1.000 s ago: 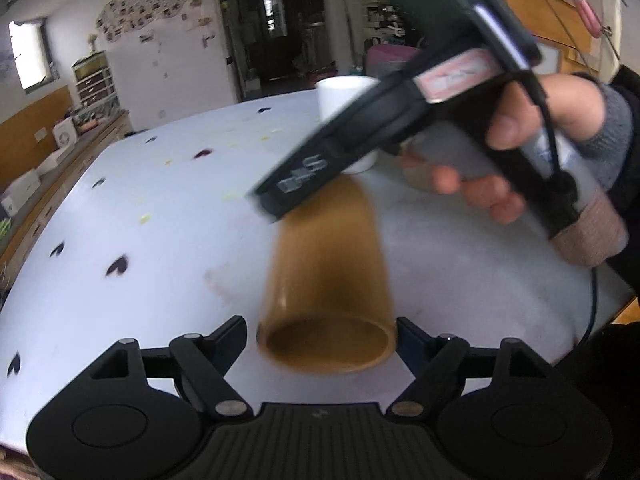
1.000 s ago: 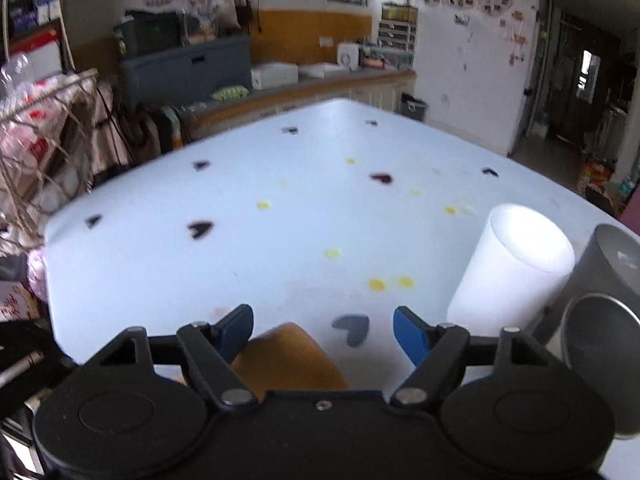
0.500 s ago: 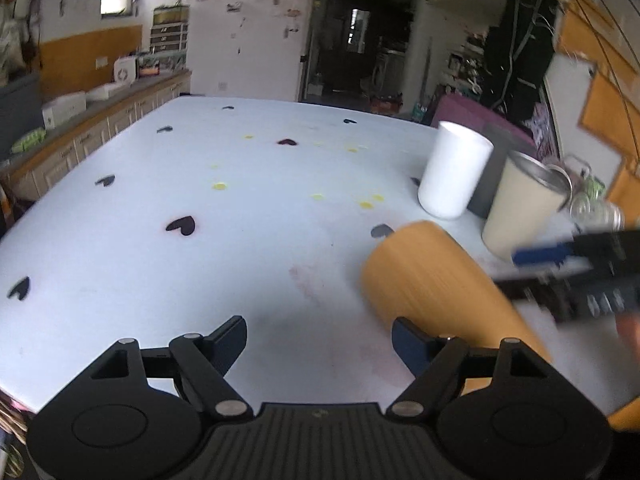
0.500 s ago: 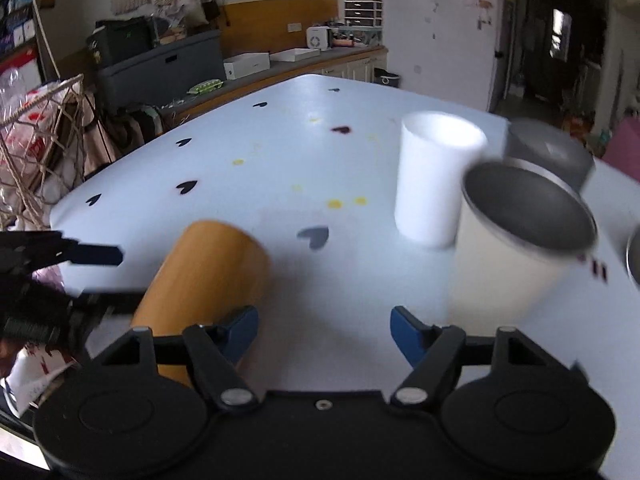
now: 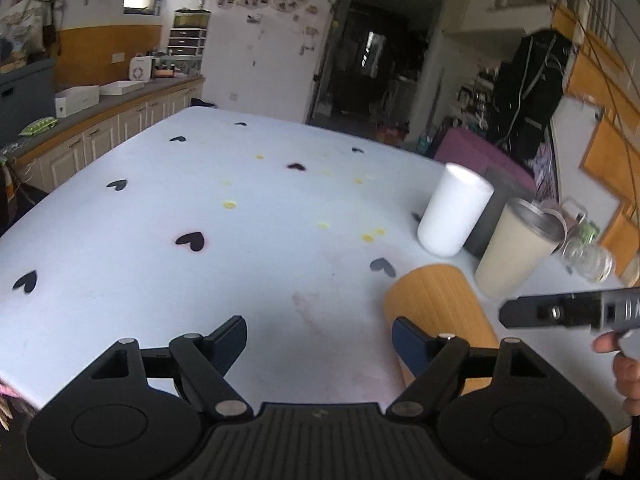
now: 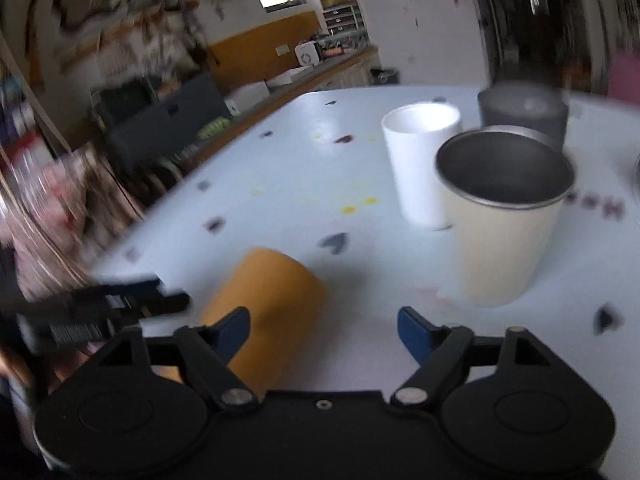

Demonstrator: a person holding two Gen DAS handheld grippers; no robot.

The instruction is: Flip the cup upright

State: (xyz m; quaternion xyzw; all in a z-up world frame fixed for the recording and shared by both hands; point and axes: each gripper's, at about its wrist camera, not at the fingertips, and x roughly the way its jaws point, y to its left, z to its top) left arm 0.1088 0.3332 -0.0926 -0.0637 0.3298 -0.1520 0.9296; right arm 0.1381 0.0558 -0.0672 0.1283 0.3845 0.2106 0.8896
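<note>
Orange cup [image 5: 438, 312] now lies free on the table [image 5: 240, 240], both tools [image 5: 318, 340] [image 6: 323, 330] spread apart, empty

My left wrist camera sits low over the near edge of the table [image 5: 160, 216], looking along its fingers [image 5: 228, 336] toward the far doorway. My right wrist camera looks from the other side, angled leftward toward the counter wall — blurred, so I think it sits nearer. Both views share the orange cup [image 5: 436, 304] [image 6: 272, 304], white cup [image 5: 452, 212] [image 6: 420, 160] and cream tumbler [image 5: 516, 252] [image 6: 504, 232] — each also catches the other gripper.
</note>
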